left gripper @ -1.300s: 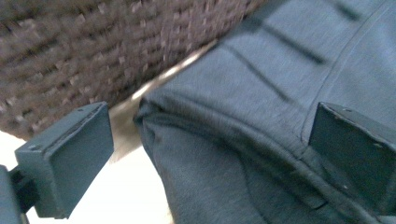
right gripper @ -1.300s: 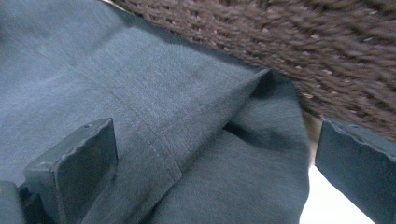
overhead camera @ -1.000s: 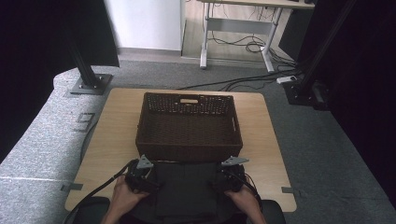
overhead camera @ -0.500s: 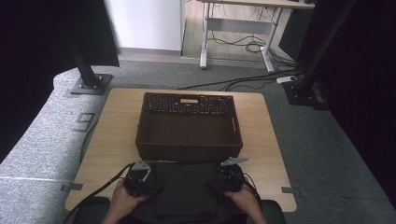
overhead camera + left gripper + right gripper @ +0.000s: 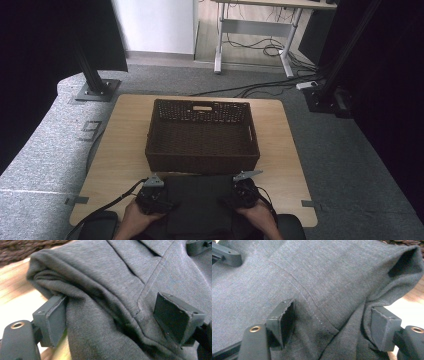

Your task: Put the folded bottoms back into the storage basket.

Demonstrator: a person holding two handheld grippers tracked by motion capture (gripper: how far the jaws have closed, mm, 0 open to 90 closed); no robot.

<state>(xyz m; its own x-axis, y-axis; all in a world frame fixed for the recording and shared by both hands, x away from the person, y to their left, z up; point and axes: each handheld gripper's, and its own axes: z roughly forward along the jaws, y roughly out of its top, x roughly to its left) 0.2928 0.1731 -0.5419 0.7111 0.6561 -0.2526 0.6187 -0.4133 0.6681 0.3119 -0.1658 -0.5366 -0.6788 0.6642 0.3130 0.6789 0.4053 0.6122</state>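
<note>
Closing on the folded grey garment (image 5: 200,202): both grippers' jaws have just been drawing in, each with cloth between them. Compared with a second ago, the hands sit in nearly the same spots at the near edge of the table (image 5: 122,150); only the jaws have changed.

Left gripper (image 5: 110,315): jaws still fairly wide, straddling a thick fold at the garment's left edge. One jaw lies against the cloth's side, the other rests on top of the fabric; no firm pinch visible.

Right gripper (image 5: 332,323): jaws partly drawn in around the right edge fold, cloth bunched between them. Pads look close to the fabric but not yet clamped.

Reading: a two-handed pick-up of the garment is starting, likely bound for the woven basket (image 5: 202,162), which stands just beyond it, mid-table.

Garment location: flat on the table's near edge, between the two hands, just in front of the basket.

Hard to make out:
- In the high view the garment is dark and its near part merges with the person's lap.
- Underside of folds hidden, so how many layers each gripper takes in is unclear.
- Basket interior looks empty, but it is dim.
</note>
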